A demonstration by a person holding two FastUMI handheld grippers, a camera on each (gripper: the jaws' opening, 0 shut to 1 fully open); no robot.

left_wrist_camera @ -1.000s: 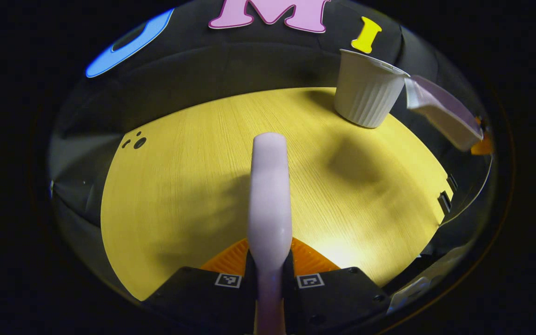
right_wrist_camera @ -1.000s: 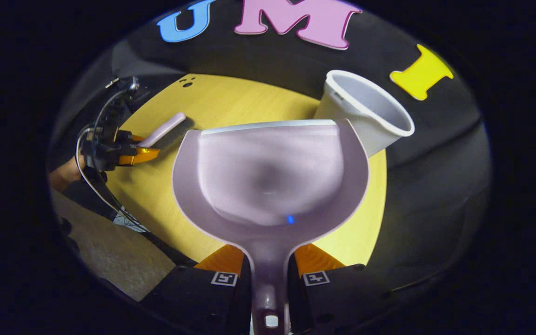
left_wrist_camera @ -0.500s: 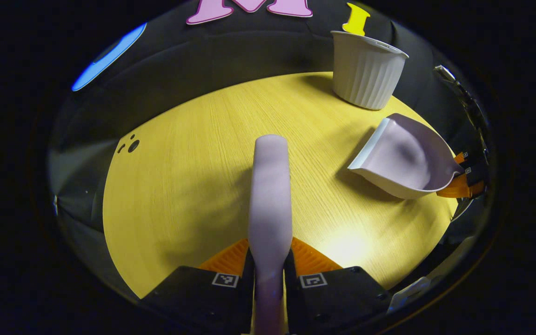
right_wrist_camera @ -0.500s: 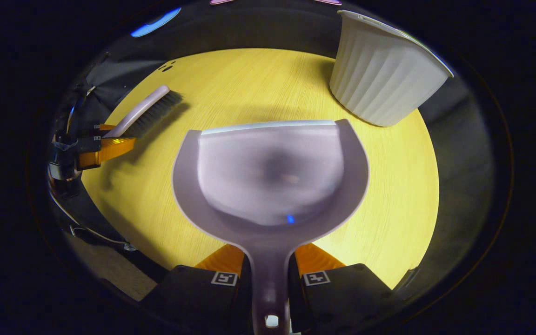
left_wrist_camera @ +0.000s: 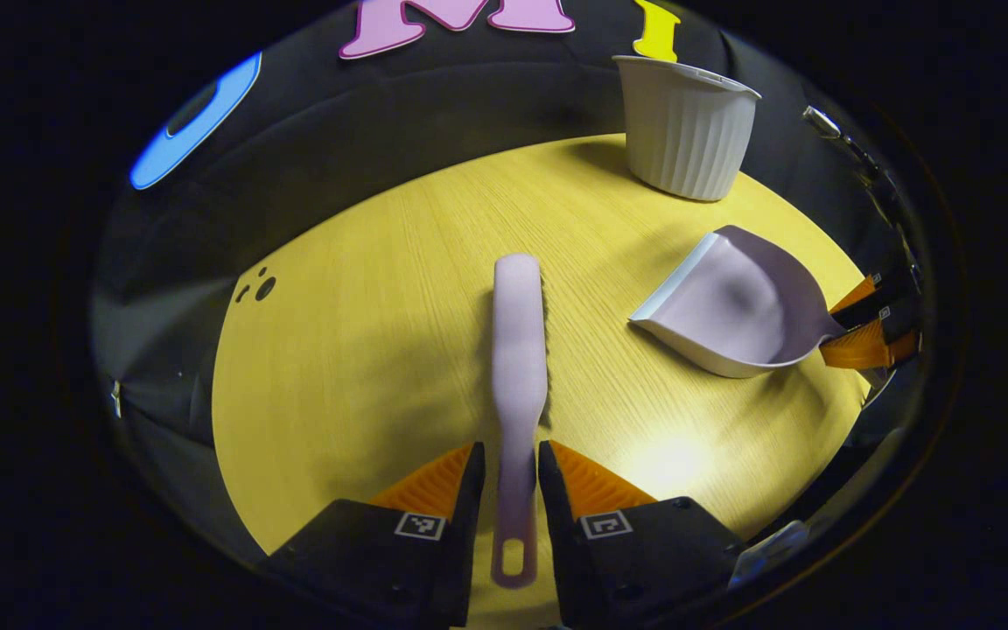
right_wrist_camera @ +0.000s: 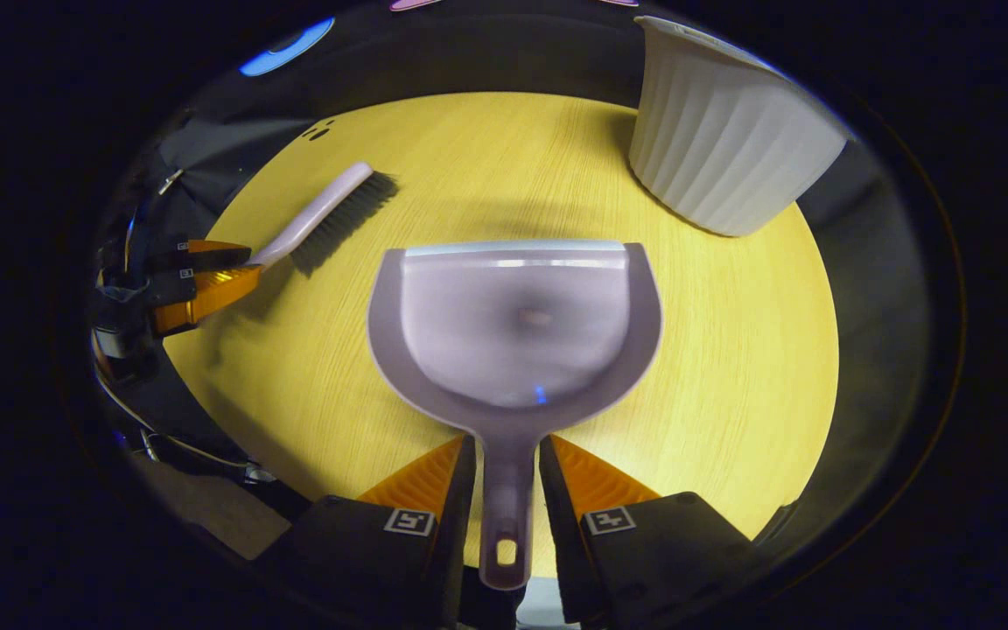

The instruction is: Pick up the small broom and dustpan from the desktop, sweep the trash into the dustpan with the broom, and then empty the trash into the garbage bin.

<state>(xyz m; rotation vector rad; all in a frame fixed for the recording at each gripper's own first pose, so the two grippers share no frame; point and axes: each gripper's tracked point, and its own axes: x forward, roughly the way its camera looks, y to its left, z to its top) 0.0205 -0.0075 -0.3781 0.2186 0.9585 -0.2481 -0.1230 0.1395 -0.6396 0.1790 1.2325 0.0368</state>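
**Both tools down, fingers parted**

Left gripper low over the table, fingers spread beside the broom handle. Right gripper likewise straddles the dustpan handle. Right gripper view shows bristles; bin upright at the far edge. Half a second ago both fingers clamped these handles.

No text, brand or number can be read. The left gripper and the right gripper each carry two small square black-and-white markers on their body; these are coded patterns and not letters.
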